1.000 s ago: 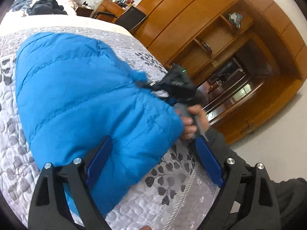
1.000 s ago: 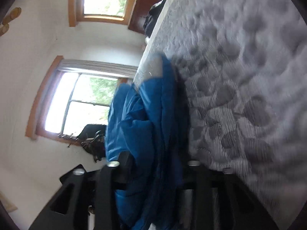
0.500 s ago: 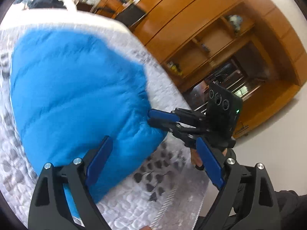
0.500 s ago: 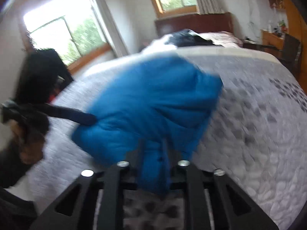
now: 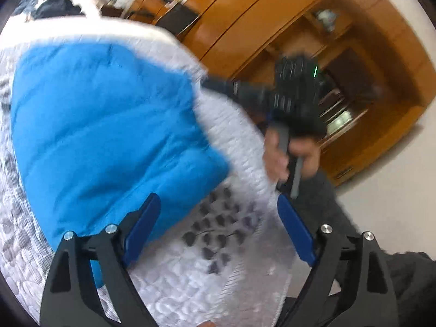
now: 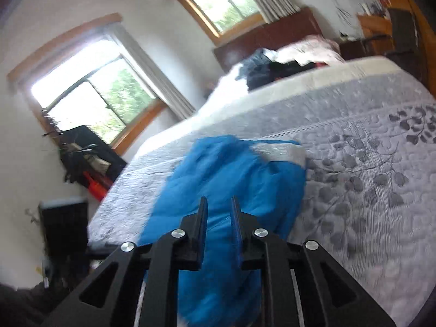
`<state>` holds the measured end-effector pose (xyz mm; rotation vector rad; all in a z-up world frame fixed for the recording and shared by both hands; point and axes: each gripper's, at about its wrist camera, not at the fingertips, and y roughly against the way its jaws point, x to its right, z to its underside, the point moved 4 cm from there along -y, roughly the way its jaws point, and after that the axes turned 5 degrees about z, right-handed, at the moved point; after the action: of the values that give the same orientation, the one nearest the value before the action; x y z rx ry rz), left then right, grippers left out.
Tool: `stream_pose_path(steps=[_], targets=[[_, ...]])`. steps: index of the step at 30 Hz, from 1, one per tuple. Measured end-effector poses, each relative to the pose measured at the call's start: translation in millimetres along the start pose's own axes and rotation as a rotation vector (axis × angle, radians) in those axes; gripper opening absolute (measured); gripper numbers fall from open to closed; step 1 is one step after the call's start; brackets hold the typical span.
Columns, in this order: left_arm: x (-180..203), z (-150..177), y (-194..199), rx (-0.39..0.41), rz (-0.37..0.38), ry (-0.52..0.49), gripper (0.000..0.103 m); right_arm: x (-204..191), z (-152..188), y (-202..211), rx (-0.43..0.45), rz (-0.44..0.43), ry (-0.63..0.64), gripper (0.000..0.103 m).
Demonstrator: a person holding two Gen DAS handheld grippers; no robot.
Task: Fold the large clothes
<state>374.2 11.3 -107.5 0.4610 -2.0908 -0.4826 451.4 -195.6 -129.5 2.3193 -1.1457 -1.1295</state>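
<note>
A bright blue puffy jacket (image 5: 109, 125) lies bunched on the grey leaf-patterned bedspread (image 5: 218, 245). My left gripper (image 5: 218, 218) hovers wide open over the jacket's near corner and the bed's edge, holding nothing. In the left wrist view my right gripper (image 5: 215, 84), held by a hand (image 5: 288, 158), meets the jacket's right edge. In the right wrist view the right gripper (image 6: 219, 212) has its fingers close together with jacket (image 6: 245, 179) fabric running between them. A grey lining patch (image 6: 280, 150) shows at the jacket's far end.
A heap of dark clothes (image 6: 272, 68) lies at the head of the bed. A wooden wardrobe with shelves (image 5: 299, 27) stands just past the bed's right side. Black equipment (image 6: 81, 158) sits under the window. Bare bedspread (image 6: 368, 177) stretches right of the jacket.
The right gripper has swung up along the jacket's right edge with fabric still between its fingers, and the jacket now lies flatter. My left gripper stays open.
</note>
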Motion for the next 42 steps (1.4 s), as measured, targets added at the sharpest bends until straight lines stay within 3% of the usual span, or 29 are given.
stream_pose_path(steps=[2,3,5,6,9,11,13,15,17,18,20,22,25,27,29,30,33,35,36,39,42], targets=[[-6,3,-5,0.002,-0.013,-0.01,0.08,27,7,-31,-0.068,0.034,-0.059,0.001],[-6,3,-5,-0.003,-0.008,-0.019,0.079,42,17,-45,-0.1,0.038,-0.098,0.0],[-3,0,-1,-0.025,0.009,-0.008,0.08,53,22,-50,-0.108,-0.006,-0.149,0.0],[-1,-7,10,-0.024,0.056,0.011,0.083,53,18,-43,-0.102,-0.043,-0.166,0.001],[-6,-42,48,0.081,0.079,0.029,0.088,48,-12,-22,-0.044,-0.127,-0.189,0.005],[-27,-74,63,0.135,0.116,0.1,0.089,45,-29,-24,-0.039,-0.155,-0.188,0.007],[-61,-111,69,0.177,0.108,0.193,0.089,40,-44,-40,-0.077,-0.197,-0.187,0.008],[-95,-130,57,0.147,0.118,0.284,0.089,41,-50,-59,-0.122,-0.225,-0.19,0.009],[-123,-136,44,0.127,0.056,0.339,0.089,43,-43,-74,-0.165,-0.204,-0.193,0.009],[-139,-136,34,0.109,0.052,0.371,0.087,49,-39,-86,-0.192,-0.172,-0.19,0.002],[-150,-135,27,0.115,0.049,0.399,0.085,63,-26,-104,-0.228,-0.104,-0.187,0.0],[-145,-135,31,0.129,0.061,0.401,0.085,71,-21,-105,-0.223,-0.117,-0.215,0.0],[-122,-128,54,0.178,0.065,0.335,0.088,63,-28,-70,-0.145,-0.129,-0.195,0.005],[-101,-117,70,0.201,0.1,0.287,0.089,44,-32,-38,-0.082,-0.196,-0.164,0.005],[-76,-103,70,0.17,0.165,0.229,0.089,25,-28,-20,-0.07,-0.247,-0.12,0.005],[-73,-96,72,0.151,0.158,0.211,0.089,17,-20,-18,-0.086,-0.247,-0.095,0.005],[-75,-81,40,0.04,0.073,0.196,0.088,22,4,-48,-0.193,-0.102,-0.036,0.0],[-74,-81,37,0.038,0.058,0.205,0.088,26,7,-45,-0.186,-0.086,-0.067,0.0],[-70,-81,44,0.059,0.07,0.211,0.088,20,6,-32,-0.161,-0.097,-0.065,0.005],[-46,-69,62,0.081,0.12,0.15,0.09,-10,17,13,-0.102,-0.176,0.002,0.007],[-37,-47,58,0.044,0.128,0.138,0.091,-23,40,13,-0.163,-0.153,0.061,0.008]])
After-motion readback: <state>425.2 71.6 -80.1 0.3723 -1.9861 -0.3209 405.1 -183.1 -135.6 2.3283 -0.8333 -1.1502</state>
